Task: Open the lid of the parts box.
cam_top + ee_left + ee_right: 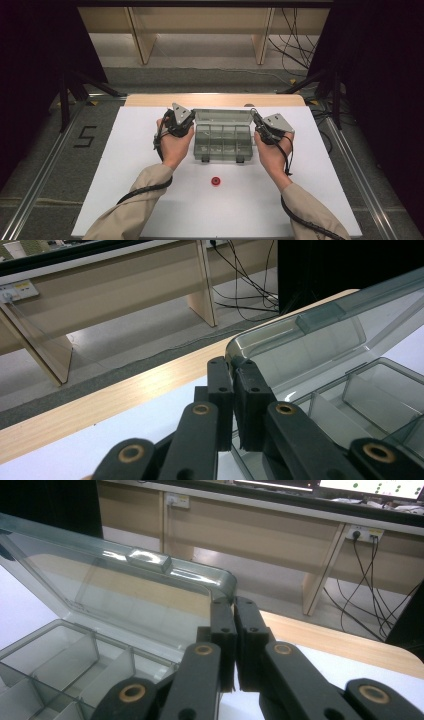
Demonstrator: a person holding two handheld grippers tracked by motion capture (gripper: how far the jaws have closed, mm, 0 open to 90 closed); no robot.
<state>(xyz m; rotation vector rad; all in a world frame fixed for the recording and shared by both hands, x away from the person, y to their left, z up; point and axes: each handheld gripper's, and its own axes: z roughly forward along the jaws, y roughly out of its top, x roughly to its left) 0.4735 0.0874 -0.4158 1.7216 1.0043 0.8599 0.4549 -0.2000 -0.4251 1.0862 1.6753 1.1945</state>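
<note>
We're parked at the clear organizer box [222, 142], sitting mid-counter [130, 150] on the white surface, long axis running left to right, its lid [222, 116] standing open along the far edge. Left tongs [181, 121] are at the lid's left corner, right tongs [261, 128] at its right corner, so the lid lies straight between our two hands. In the left gripper view the left tongs [232, 390] are clenched with the lid's [300, 340] rounded corner at their tips; whether the rim is truly pinched or just touched, we cannot tell. Same story on the other side: right tongs [234, 630] clenched tight against the lid's [125, 587] corner. The compartments [55, 660] below look empty. A small red ring [215, 181] waits on the near side, well apart from the box and roughly centred between our forearms, neither hand clearly closer. Our read: whatever swings the lid goes about that far, left-to-right hinge line, both hands moving together.
</note>
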